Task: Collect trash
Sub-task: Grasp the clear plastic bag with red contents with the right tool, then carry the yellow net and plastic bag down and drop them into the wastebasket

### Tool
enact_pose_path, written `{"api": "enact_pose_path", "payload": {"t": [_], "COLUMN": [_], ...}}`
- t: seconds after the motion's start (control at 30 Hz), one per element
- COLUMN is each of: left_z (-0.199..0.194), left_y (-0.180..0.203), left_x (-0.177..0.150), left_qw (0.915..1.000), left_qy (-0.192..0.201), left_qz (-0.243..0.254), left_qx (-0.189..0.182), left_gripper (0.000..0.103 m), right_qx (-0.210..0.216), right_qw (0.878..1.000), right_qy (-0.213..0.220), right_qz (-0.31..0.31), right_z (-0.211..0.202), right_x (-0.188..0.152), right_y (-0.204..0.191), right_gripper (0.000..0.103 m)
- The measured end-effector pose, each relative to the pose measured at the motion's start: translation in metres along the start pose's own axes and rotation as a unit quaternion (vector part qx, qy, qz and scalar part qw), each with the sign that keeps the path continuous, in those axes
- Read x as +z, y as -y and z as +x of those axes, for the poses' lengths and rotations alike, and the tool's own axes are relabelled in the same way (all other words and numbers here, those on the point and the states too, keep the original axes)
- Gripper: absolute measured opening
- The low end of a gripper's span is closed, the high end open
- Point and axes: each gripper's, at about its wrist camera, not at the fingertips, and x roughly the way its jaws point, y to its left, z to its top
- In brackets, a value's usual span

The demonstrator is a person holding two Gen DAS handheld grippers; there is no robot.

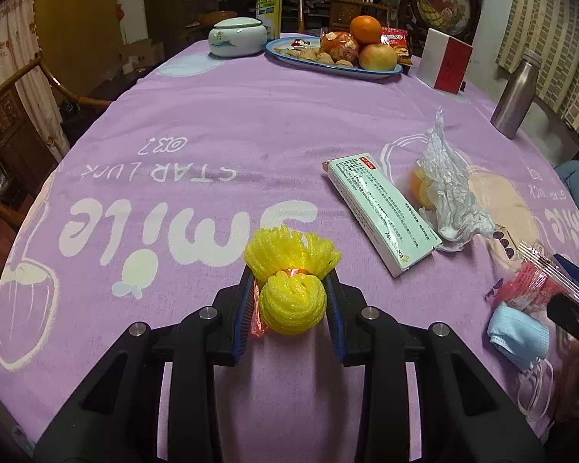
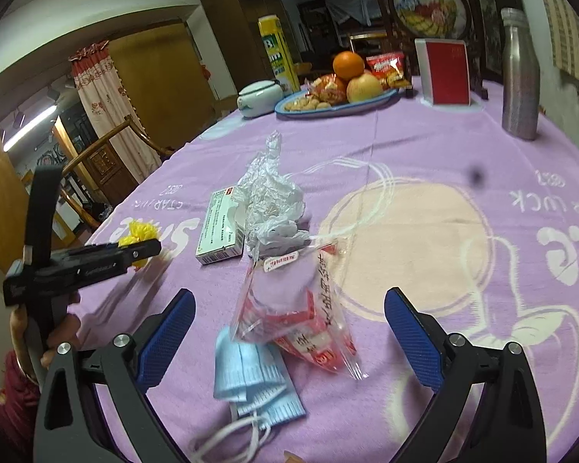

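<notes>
A: Left wrist view: what does the left tool (image 1: 292,289) hold?

B: Its two blue-padded fingers (image 1: 243,308) are clenched on a yellow foam fruit net (image 1: 291,270), pinched at its tied waist so both puffs bulge out ahead of and behind the grip. The waist looks like the narrowest, firmest part, which likely explains the hold there. The net sits just above the purple desk (image 1: 212,123).

A: And the other trash?

B: Ahead and to that tool's right lie a white medicine box (image 1: 382,212) and, touching its far side, a crumpled clear bag (image 1: 447,185).

A: What about the right tool (image 2: 289,332)?

B: In the right wrist view its fingers are spread wide and grasp nothing. Between them, on the desk, lie a red-printed clear wrapper (image 2: 301,320) and a blue face mask (image 2: 254,378), the wrapper overlapping the mask's far edge. The wide spread probably suits straddling the loose, flat pile before closing.
</notes>
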Motion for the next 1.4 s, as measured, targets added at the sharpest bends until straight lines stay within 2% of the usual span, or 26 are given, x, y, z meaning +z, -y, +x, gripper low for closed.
{"api": "enact_pose_path", "payload": {"t": [0.1, 0.17, 0.2, 0.23, 0.27, 0.3, 0.33, 0.47, 0.8, 1.17, 1.4], "left_z": [0.0, -0.001, -0.003, -0.005, -0.008, -0.01, -0.013, -0.031, -0.077, -0.124, -0.149], "left_y": [-0.001, -0.004, -0.006, -0.008, -0.01, -0.012, -0.013, -0.018, -0.022, -0.054, -0.089], "left_x": [-0.002, -0.004, -0.005, -0.006, -0.007, -0.007, -0.007, -0.01, -0.025, -0.065, -0.102], "left_qw": [1.0, 1.0, 0.9999, 0.9999, 0.9999, 0.9999, 0.9999, 0.9997, 0.9982, 0.9947, 0.9916], "left_qy": [-0.001, -0.002, -0.001, 0.0, 0.002, 0.004, 0.007, 0.021, 0.057, 0.085, 0.089], "left_qz": [-0.003, -0.006, -0.008, -0.009, -0.01, -0.011, -0.012, -0.014, -0.016, -0.04, -0.066], "left_qx": [-0.004, -0.006, -0.006, -0.006, -0.006, -0.004, -0.004, -0.002, 0.01, 0.041, 0.067], "left_gripper": [0.035, 0.035, 0.035, 0.035, 0.035, 0.035, 0.035, 0.035, 0.035, 0.035, 0.035], "right_qx": [0.0, -0.004, -0.004, 0.005, 0.011, 0.014, 0.015, 0.027, 0.054, 0.09, 0.123], "right_qw": [1.0, 0.999, 0.999, 0.999, 0.999, 0.999, 0.999, 0.999, 0.996, 0.991, 0.986], "right_qy": [-0.015, -0.028, -0.035, -0.04, -0.037, -0.024, -0.017, 0.024, 0.066, 0.073, 0.057], "right_qz": [0.01, 0.014, 0.017, 0.024, 0.032, 0.039, 0.039, 0.028, -0.017, -0.065, -0.101], "right_z": [0.011, 0.019, 0.022, 0.025, 0.024, 0.02, 0.016, -0.007, -0.04, -0.062, -0.063], "right_x": [0.003, 0.005, 0.006, 0.006, 0.007, 0.007, 0.007, 0.014, 0.015, 0.001, -0.009], "right_y": [0.001, 0.002, 0.002, 0.004, 0.006, 0.006, 0.005, -0.007, -0.047, -0.104, -0.154], "right_gripper": [0.09, 0.074, 0.051, 0.044, 0.042, 0.035, 0.033, 0.033, 0.033, 0.033, 0.033]}}
